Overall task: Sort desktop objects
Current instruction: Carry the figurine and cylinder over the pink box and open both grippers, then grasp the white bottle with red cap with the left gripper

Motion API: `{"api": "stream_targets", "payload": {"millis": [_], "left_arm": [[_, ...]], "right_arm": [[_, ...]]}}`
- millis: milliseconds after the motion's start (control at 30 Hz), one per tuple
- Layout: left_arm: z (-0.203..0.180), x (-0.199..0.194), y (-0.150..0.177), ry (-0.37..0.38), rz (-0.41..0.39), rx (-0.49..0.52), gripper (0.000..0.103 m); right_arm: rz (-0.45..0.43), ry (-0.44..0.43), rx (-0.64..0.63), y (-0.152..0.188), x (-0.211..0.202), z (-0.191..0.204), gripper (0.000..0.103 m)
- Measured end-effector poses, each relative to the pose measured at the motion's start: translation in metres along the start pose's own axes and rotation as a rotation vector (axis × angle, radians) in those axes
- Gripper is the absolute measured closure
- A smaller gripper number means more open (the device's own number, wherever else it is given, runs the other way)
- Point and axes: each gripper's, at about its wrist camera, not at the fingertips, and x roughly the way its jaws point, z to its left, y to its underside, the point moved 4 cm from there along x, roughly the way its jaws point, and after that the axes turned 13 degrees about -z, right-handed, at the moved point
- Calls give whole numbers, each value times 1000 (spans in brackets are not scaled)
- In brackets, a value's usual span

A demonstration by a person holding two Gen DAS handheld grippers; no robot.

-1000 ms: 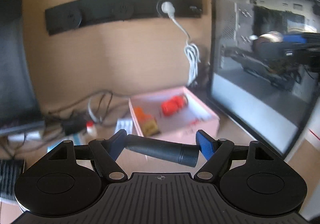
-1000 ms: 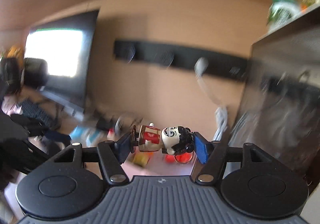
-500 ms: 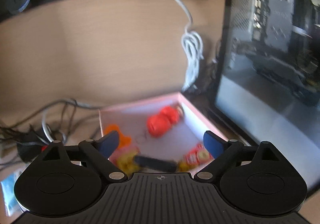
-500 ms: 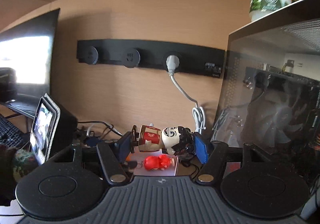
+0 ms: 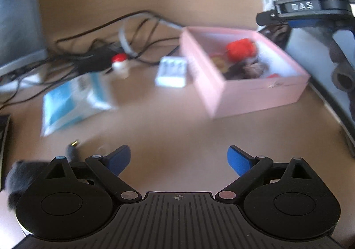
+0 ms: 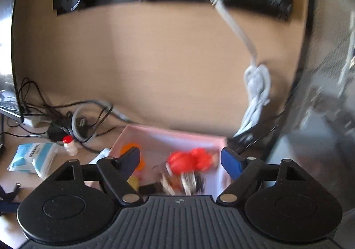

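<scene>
The left gripper [image 5: 178,160] hangs over the bare tan wooden desk [image 5: 177,124], its blue-padded jaws opening wide with nothing between them; the right gripper [image 6: 180,160] sits above the shallow pink cardboard box [image 6: 177,135], jaws opening, and a blurred red-and-white toy figure [image 6: 180,182] is below them, free of the pads, beside a red plush toy [image 6: 190,160]; a light-blue tissue packet [image 5: 73,100] lies left of the box
</scene>
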Motion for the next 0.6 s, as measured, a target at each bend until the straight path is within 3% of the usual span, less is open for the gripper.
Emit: {"api": "stream_targets", "payload": {"millis": [100,333,367,400,467,600], "left_arm": [[16,-2,6,-25,15,-31,3],[38,-3,-2,-63,-27,-16,3],[42,-4,-5,-69,-42,-17,3],[48,-7,-9,-73,-59,-26,3],[64,-15,-17,-92,-97,-49,3],[99,-30,-30,-170,-157,-96,3]], "right_arm": [[22,-80,-10,11,-5,23,22],[50,-146,-122,25,-13,71,24],[55,-161,-134,24,-11,79,34],[61,-187,-156,22,-8,90,54],[85,-250,-204,21,1,114,68],[113,-245,-289,30,38,166,70]]}}
